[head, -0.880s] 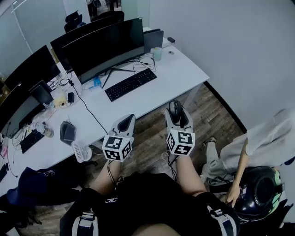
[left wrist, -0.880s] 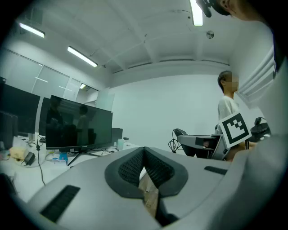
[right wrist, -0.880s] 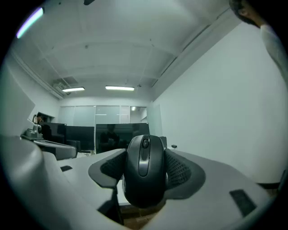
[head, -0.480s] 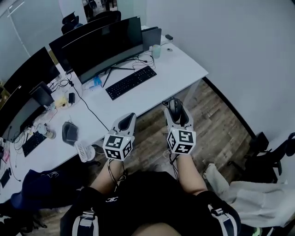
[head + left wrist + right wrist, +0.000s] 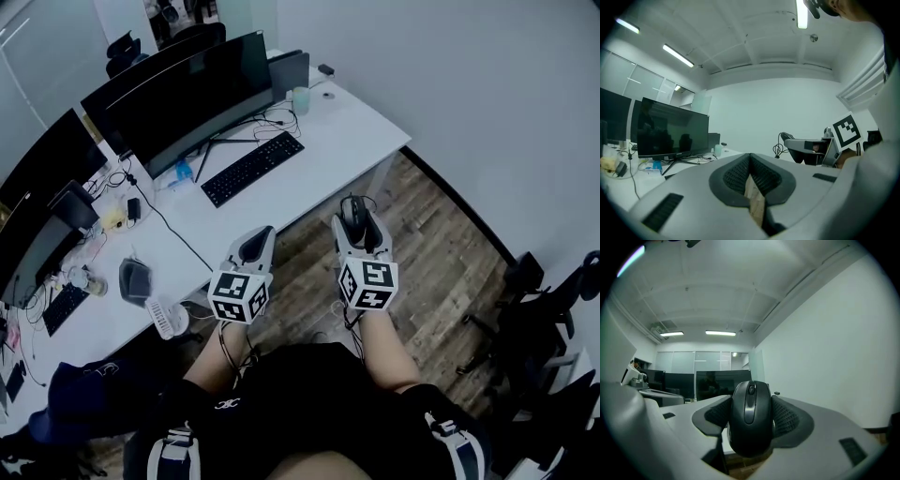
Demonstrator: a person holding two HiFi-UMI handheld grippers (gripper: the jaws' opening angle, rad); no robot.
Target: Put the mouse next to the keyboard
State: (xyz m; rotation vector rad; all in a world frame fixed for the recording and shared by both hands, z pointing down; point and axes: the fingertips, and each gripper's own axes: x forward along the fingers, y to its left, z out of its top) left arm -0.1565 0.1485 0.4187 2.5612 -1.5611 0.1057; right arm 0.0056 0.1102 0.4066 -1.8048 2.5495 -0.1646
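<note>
A black mouse (image 5: 354, 214) sits clamped between the pads of my right gripper (image 5: 356, 225), held above the wooden floor in front of the desk. In the right gripper view the mouse (image 5: 751, 420) fills the gap between the two jaws, its wheel facing the camera. My left gripper (image 5: 255, 246) hangs beside it, jaws closed together with nothing between them; in its own view the left gripper (image 5: 751, 185) shows only a thin slit. The black keyboard (image 5: 251, 167) lies on the white desk (image 5: 337, 141), well ahead of both grippers.
A wide curved monitor (image 5: 187, 98) stands behind the keyboard, with a cup (image 5: 300, 99) and cables near it. More monitors, a small white fan (image 5: 167, 314) and clutter fill the desk's left part. An office chair (image 5: 553, 309) stands on the floor at the right.
The person in white with a helmet at the right has gone from view; a chair shows there now. The view has shifted, and the desk sits slightly further left. Both grippers keep their grip.
</note>
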